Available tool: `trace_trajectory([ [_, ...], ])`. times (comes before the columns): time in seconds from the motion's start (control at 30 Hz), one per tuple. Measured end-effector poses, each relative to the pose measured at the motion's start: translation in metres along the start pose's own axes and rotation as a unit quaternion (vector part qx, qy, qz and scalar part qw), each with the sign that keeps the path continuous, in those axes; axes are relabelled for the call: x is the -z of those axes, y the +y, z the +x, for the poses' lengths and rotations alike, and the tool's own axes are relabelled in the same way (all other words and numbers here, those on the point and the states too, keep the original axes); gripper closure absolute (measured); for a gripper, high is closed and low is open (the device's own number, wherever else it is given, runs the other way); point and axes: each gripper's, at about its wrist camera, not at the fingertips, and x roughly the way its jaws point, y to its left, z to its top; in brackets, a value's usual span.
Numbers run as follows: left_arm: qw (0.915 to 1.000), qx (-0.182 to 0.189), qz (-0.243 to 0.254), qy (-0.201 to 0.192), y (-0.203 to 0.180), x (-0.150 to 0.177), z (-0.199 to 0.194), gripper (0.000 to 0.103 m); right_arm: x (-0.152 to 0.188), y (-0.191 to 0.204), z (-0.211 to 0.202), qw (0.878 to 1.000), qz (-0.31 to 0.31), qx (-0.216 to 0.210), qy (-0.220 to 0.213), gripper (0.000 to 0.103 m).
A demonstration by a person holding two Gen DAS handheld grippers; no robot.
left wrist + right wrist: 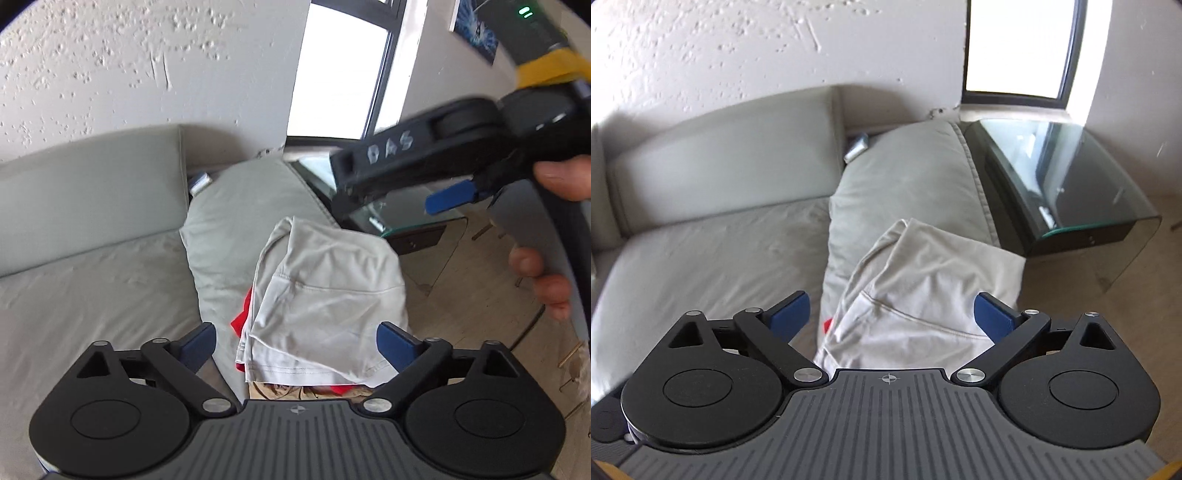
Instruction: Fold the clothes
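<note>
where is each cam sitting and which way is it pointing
Left wrist: sits on the left gripper, looking down past its spread fingers at the folded grey garment stacked over a red garment; the right gripper and the person's hand show at right.
Right wrist: sits on the right gripper, fingers spread, facing the same grey garment on the sofa.
Shared: garment, sofa, glass side table, window.

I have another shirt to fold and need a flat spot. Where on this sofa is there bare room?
The seat cushion lies bare, bordered by the back cushion behind and the pillow on its right. It is crowded at the pillow's near end, where the folded grey garment tops a stack with red fabric beneath, beside the glass side table.
</note>
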Motion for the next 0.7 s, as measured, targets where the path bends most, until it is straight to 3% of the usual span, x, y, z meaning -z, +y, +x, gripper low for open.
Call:
trace_trajectory([
  [0.27,0.9989,-0.038,-0.022,-0.019,0.0,0.004,-0.032,0.002,0.003,0.009,-0.054,0.986,-0.151,0.058,0.035,0.001],
  [0.4,0.9983,-0.047,-0.025,-0.024,-0.007,0.005,-0.037,0.002,0.005,0.0,-0.074,0.982,-0.173,0.069,0.024,0.001],
  [0.7,0.9986,-0.051,0.0,-0.017,-0.025,0.009,-0.034,0.001,0.013,-0.002,-0.045,0.973,-0.214,0.053,0.07,0.001],
])
